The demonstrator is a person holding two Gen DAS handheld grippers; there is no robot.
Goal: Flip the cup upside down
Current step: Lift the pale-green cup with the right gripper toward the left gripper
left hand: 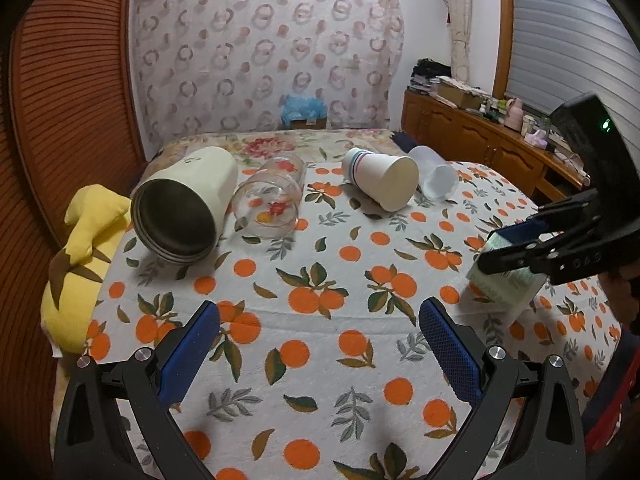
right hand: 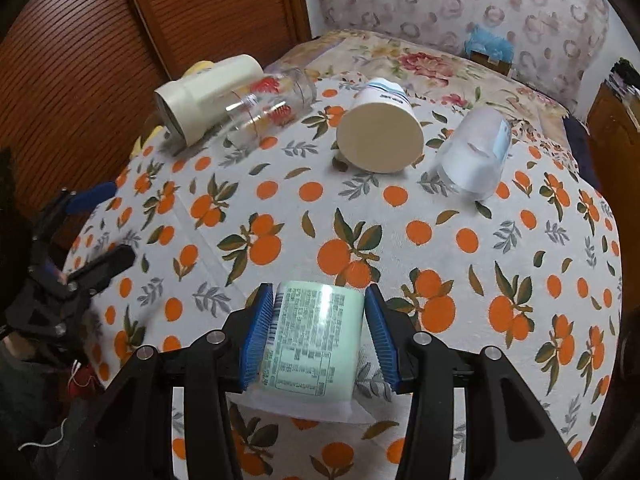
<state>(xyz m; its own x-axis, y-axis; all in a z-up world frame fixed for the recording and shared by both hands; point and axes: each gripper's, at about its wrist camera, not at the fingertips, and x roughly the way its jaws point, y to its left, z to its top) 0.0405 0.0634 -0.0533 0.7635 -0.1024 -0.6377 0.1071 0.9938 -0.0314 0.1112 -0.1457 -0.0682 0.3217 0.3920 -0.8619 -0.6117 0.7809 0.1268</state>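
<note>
My right gripper [right hand: 318,332] is shut on a pale green printed cup [right hand: 310,344], held just above the orange-print cloth [right hand: 440,240]; the cup's wide rim points toward the camera. In the left wrist view the same cup [left hand: 506,282] sits in the right gripper [left hand: 516,248] at the right edge. My left gripper [left hand: 320,328] is open and empty over the near cloth. Further back lie a cream steel tumbler [left hand: 186,208], a printed glass [left hand: 270,200], a white paper cup [left hand: 382,180] and a clear plastic cup [left hand: 434,176], all on their sides.
A yellow plush toy [left hand: 80,264] lies at the table's left edge beside a wooden shutter door [left hand: 68,100]. A wooden sideboard [left hand: 480,136] with clutter stands at the right. A floral cloth [left hand: 280,144] covers the far end.
</note>
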